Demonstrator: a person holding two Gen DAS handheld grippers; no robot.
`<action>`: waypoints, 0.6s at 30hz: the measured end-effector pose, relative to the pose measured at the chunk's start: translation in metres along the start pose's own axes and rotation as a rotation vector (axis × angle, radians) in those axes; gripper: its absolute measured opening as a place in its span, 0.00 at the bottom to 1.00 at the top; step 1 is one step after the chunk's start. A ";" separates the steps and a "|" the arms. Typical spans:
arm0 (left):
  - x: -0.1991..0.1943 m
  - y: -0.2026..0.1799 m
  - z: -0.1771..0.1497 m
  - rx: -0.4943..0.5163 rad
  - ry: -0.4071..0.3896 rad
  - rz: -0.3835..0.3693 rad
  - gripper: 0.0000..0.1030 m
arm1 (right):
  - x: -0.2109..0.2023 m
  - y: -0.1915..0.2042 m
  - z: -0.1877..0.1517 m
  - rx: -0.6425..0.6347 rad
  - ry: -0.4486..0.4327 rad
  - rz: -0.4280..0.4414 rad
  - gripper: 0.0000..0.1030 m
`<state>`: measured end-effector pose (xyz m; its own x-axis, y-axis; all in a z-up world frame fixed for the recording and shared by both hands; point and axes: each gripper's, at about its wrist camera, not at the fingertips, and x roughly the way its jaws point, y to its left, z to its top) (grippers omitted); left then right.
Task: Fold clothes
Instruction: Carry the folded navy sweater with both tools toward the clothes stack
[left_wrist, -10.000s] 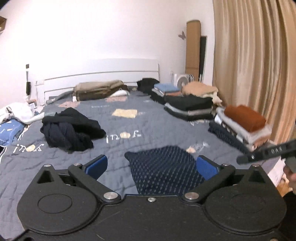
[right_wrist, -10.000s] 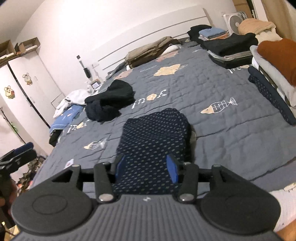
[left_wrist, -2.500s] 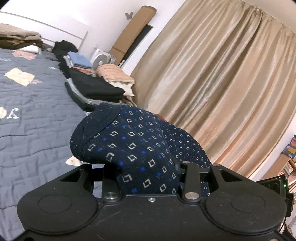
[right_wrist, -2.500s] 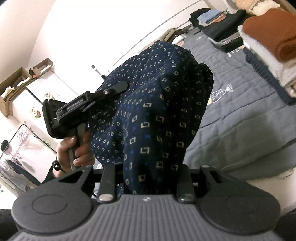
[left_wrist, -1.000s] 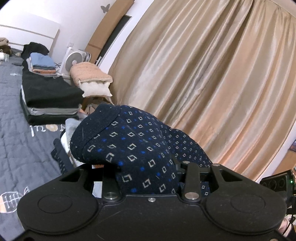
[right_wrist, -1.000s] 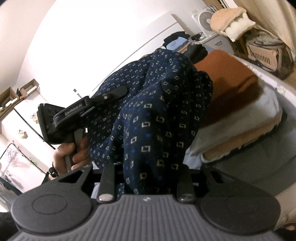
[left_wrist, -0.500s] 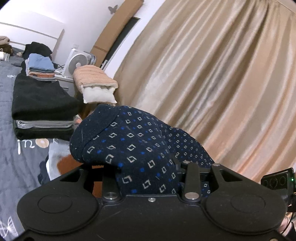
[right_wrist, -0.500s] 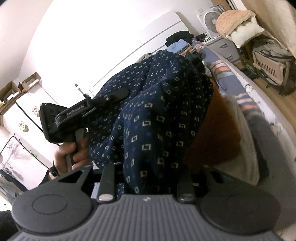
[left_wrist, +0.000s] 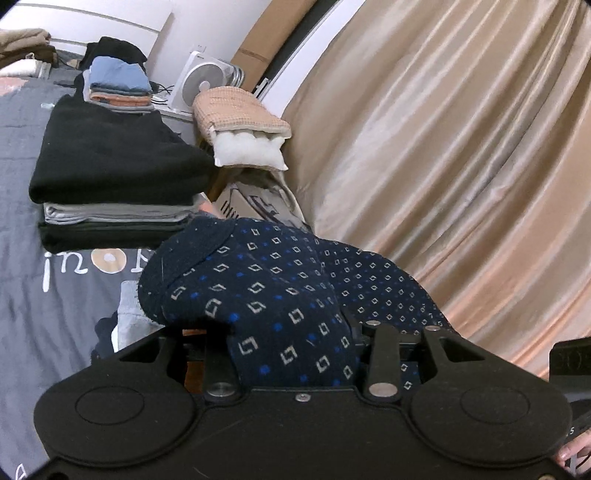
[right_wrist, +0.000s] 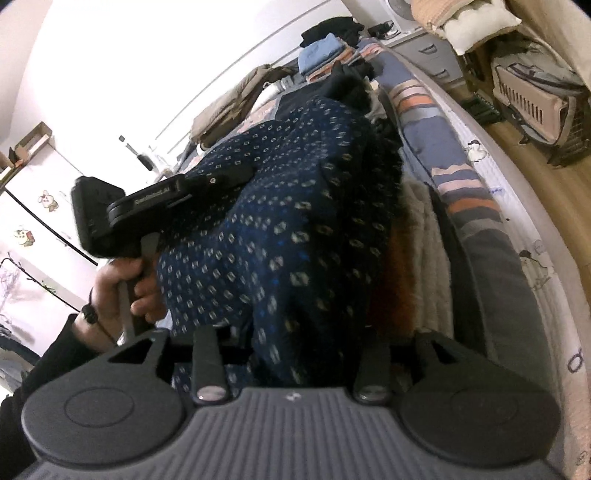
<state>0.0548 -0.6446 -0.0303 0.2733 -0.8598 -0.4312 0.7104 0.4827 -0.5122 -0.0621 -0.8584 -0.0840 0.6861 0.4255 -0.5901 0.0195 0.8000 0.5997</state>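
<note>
— Two grippers, one folded navy patterned garment (left_wrist: 266, 295) between them?

— Yes. The left gripper (left_wrist: 291, 354) was clamped on it, and the right gripper (right_wrist: 284, 354) was closed on the same bundle, held just above a pile with one rust-orange piece (right_wrist: 395, 280).

— Other piles?

— One black-topped stack (left_wrist: 110, 166) and one blue-topped stack (left_wrist: 118, 79) lay on the grey bedspread (left_wrist: 22, 280).
</note>
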 end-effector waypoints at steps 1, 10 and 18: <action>0.000 0.000 0.000 0.006 -0.002 -0.003 0.37 | -0.008 -0.003 -0.002 -0.002 -0.009 -0.008 0.45; 0.006 -0.021 0.013 0.057 -0.049 -0.022 0.34 | -0.036 -0.018 -0.019 0.073 -0.127 0.044 0.20; 0.020 -0.027 0.035 0.054 -0.012 0.030 0.37 | -0.035 -0.016 0.000 0.045 -0.190 -0.022 0.20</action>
<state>0.0633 -0.6804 0.0008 0.3026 -0.8470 -0.4371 0.7358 0.4991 -0.4577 -0.0861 -0.8866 -0.0729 0.8099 0.3177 -0.4931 0.0653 0.7866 0.6140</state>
